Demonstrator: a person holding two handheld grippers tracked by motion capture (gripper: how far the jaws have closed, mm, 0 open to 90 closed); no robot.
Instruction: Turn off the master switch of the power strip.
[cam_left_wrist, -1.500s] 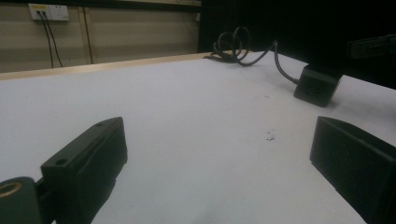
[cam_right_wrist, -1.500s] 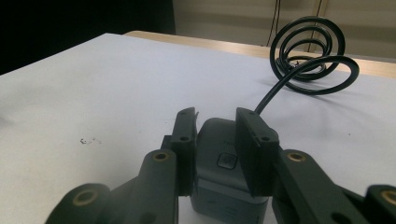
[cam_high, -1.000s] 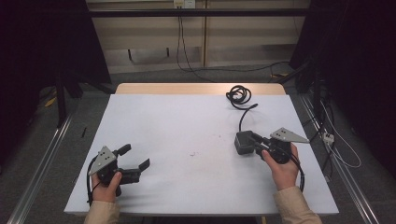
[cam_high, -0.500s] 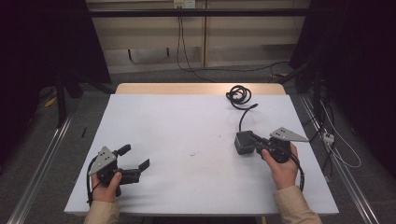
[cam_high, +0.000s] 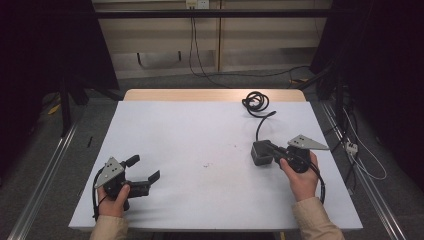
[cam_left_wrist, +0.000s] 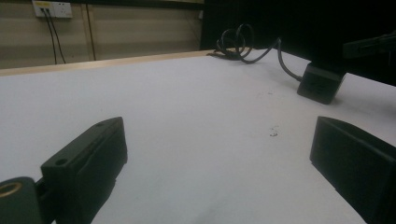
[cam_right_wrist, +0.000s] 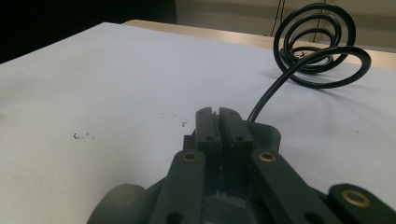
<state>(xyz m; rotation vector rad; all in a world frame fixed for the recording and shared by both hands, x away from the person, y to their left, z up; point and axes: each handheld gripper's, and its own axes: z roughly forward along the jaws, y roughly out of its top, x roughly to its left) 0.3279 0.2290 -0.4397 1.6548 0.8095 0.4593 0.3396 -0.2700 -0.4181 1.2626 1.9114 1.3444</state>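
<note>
The right tool (cam_high: 270, 152) has just been closing, and its jaws now stand pressed together against the top of the dark power adapter (cam_high: 260, 153), which lies on the white worktop (cam_high: 200, 135) right at its tip. Whether any edge is pinched cannot be told. The adapter's cable (cam_right_wrist: 268, 95) runs ahead of the tool to a coil (cam_high: 255, 102). The left tool (cam_high: 145, 172) rests spread, well apart. This looks like the grasping step; next, a careful lift would test the hold.
</note>
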